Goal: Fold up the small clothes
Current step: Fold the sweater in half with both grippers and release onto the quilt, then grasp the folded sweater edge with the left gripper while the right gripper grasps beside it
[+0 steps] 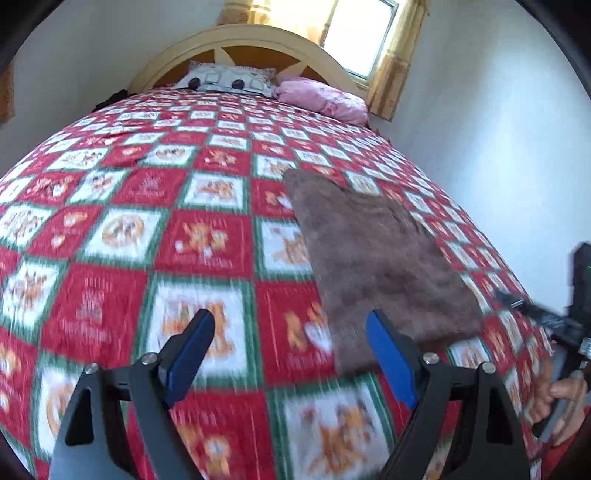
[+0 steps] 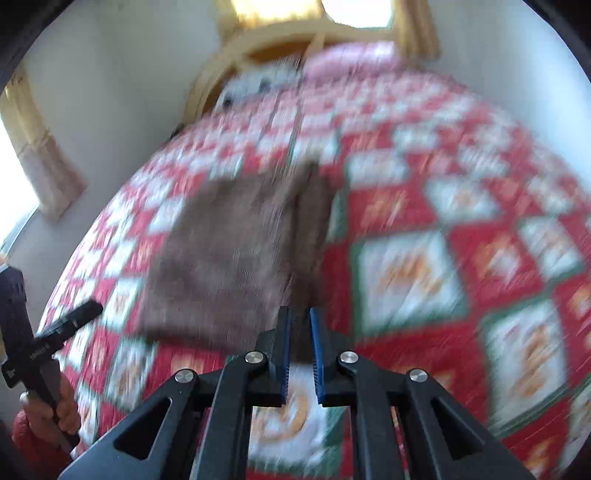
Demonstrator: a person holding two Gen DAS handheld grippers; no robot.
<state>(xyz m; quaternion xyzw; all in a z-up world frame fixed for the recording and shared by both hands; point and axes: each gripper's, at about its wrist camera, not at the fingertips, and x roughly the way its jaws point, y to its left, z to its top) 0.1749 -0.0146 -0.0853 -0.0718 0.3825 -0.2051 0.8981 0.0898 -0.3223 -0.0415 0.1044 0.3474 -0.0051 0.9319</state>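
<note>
On the bed: a red, white and green checked quilt covers the whole top, each square printed with an orange figure.
Brown cloth: a small brown garment lies flat on the quilt, long and narrow, its far end reaching toward the headboard; what kind of garment it is cannot be told through the blur.
Left gripper: the left gripper hangs above the quilt with its blue pads spread wide — nothing between them. The near left corner of the cloth sits just beyond its right finger.
Right gripper: the right gripper is clenched, pads nearly together, with a dark strip of the cloth's near right edge running down into the narrow gap — it appears to be pinching that edge.
Cloth at the right side: one fold stands up darker along that edge, raised off the quilt.
Hands: a hand grips the left tool's handle; another hand holds the right tool.
Head of the bed: a cream arched headboard, a patterned pillow, a pink pillow.
Wall behind: a bright window with yellow curtains.
</note>
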